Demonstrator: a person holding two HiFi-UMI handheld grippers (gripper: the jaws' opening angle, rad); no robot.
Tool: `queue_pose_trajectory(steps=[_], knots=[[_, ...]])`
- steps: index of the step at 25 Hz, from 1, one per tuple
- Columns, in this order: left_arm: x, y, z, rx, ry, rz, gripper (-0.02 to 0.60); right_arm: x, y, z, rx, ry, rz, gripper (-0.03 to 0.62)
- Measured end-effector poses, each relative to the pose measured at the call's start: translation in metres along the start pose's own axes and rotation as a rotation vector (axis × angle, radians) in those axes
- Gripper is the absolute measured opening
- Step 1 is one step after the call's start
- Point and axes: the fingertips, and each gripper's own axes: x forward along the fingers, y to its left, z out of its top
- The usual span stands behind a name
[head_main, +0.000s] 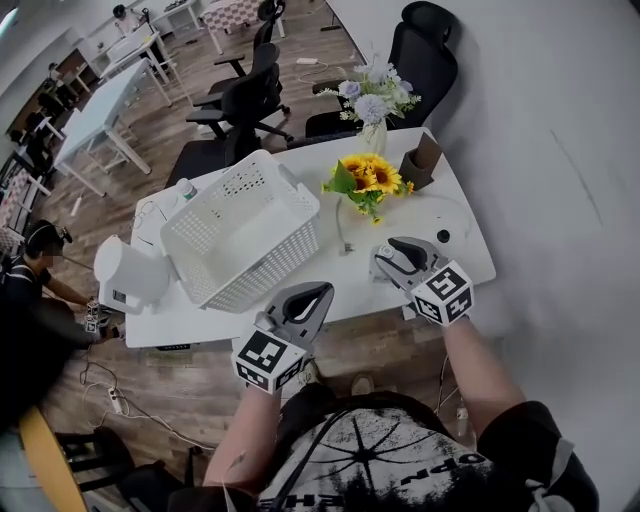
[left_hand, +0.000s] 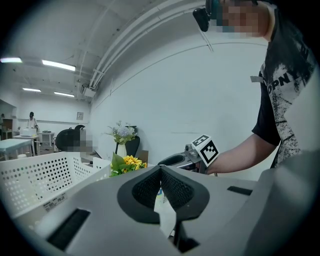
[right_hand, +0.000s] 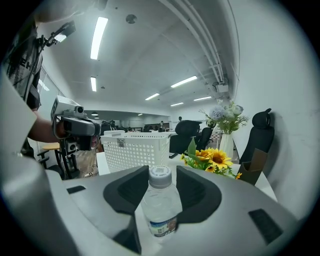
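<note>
Both forearms out in front, bare, elbows bent: left forearm (head_main: 252, 432), right forearm (head_main: 478, 362). My left grey hand-held gripper (head_main: 322, 290) sits low and near my body, its marker cube (head_main: 265, 360) facing up. The jaws are together and the black pads meet at the tips, nothing clamped. My right grey hand-held gripper (head_main: 388, 256) is further forward, its marker cube (head_main: 443, 292) tilted up. Its pads are closed against a clear plastic water bottle with white cap (right_hand: 161, 202), which stands upright between them. Both point forward, side by side, apart.
</note>
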Motion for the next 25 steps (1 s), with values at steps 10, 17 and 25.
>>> queue_pose_trajectory(steps=[10,17,25], knots=[[0.010,0.000,0.015,-0.004,-0.047,-0.023,0.011,-0.032,0.000,0.027,-0.017,-0.067,-0.045,0.170],[0.023,-0.012,0.025,0.014,-0.074,-0.062,0.011,-0.057,0.012,0.038,-0.021,-0.084,-0.045,0.169],[0.029,-0.019,0.032,0.043,-0.084,-0.085,0.011,-0.080,0.026,0.041,-0.027,-0.097,-0.048,0.047]])
